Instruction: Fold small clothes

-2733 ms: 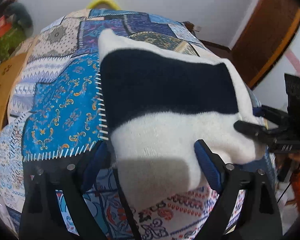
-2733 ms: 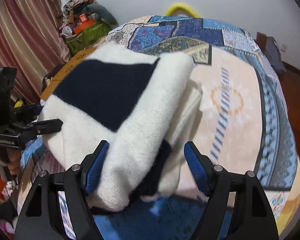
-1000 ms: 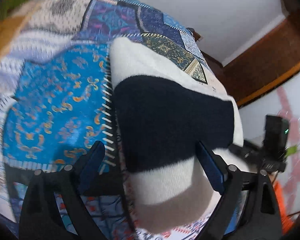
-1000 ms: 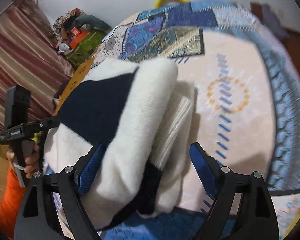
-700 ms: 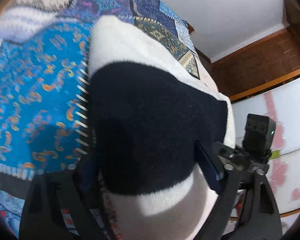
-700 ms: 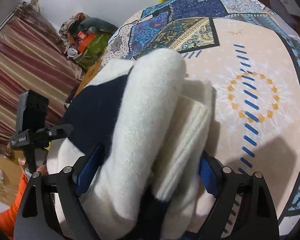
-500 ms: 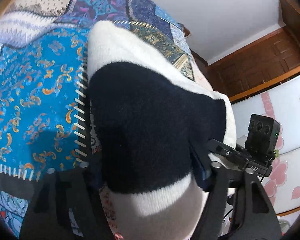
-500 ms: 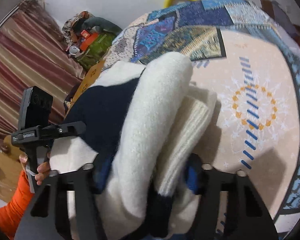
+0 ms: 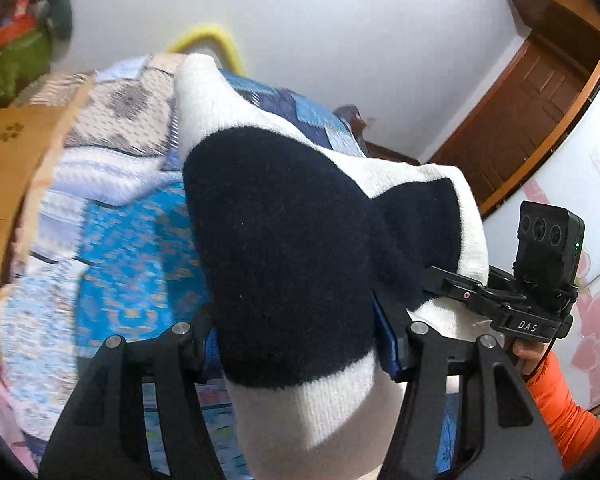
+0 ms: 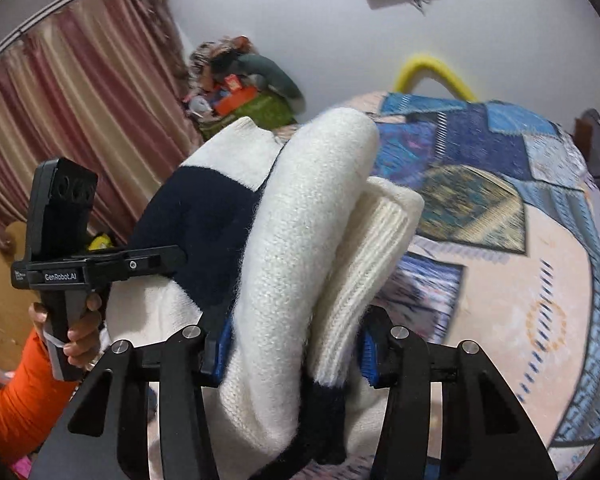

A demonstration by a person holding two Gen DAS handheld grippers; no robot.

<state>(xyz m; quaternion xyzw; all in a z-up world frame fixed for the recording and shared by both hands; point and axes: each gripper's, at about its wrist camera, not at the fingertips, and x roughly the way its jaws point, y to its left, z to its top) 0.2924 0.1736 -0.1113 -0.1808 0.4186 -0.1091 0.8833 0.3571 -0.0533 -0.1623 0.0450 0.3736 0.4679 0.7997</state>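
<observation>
A folded white sweater with a navy band is held up above the patchwork bedspread. My left gripper is shut on its near end, blue pads pressed into the knit. My right gripper is shut on the other end of the same sweater, squeezing the thick white folds. Each gripper shows in the other's view: the right one at the far right of the left wrist view, the left one at the left of the right wrist view. The sweater hides both sets of fingertips.
The bedspread lies below. A cardboard box stands at the bed's left side. Striped curtains and a pile of clutter are at the far left. A wooden door is on the right.
Both grippers closed on the sweater's ends and lifted it off the bed. The views have tilted up toward the wall.
</observation>
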